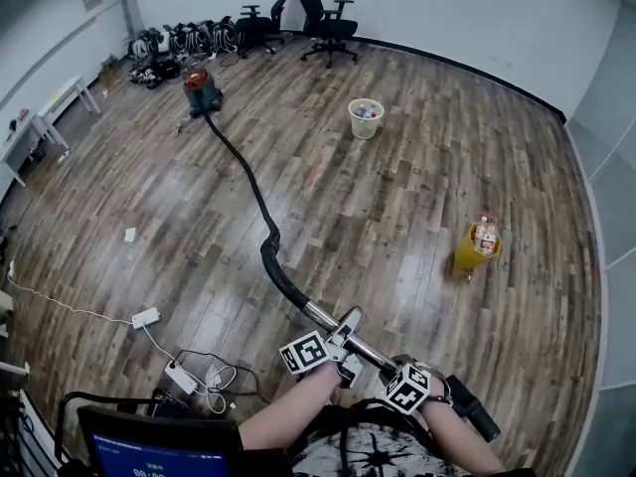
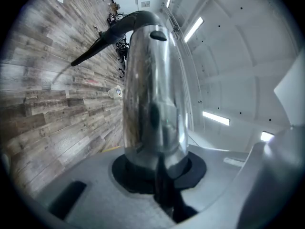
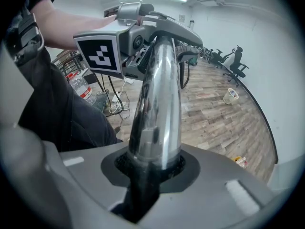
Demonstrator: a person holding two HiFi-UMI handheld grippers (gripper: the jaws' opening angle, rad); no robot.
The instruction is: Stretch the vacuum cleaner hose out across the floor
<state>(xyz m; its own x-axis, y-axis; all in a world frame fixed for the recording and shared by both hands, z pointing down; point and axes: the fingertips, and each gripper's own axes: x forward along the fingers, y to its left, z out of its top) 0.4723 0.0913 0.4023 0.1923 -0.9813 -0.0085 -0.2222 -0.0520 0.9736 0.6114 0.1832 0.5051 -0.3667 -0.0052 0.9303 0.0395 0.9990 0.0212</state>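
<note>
While both grippers clamp the vacuum's chrome wand, the hose lies out along the wood floor.
The left gripper (image 1: 336,346) and the right gripper (image 1: 409,386) each have their jaws closed around the chrome wand (image 1: 350,337), with the left one nearer the hose. The black hose (image 1: 260,205) runs in gentle bends from the wand to the vacuum cleaner (image 1: 202,91), far off by the office chairs (image 1: 323,18).

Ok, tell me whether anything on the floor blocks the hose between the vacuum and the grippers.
Nothing visible does. The hose lies on the floor; the white bin and yellow bin stand clear to its right, the power strip to its left.
</note>
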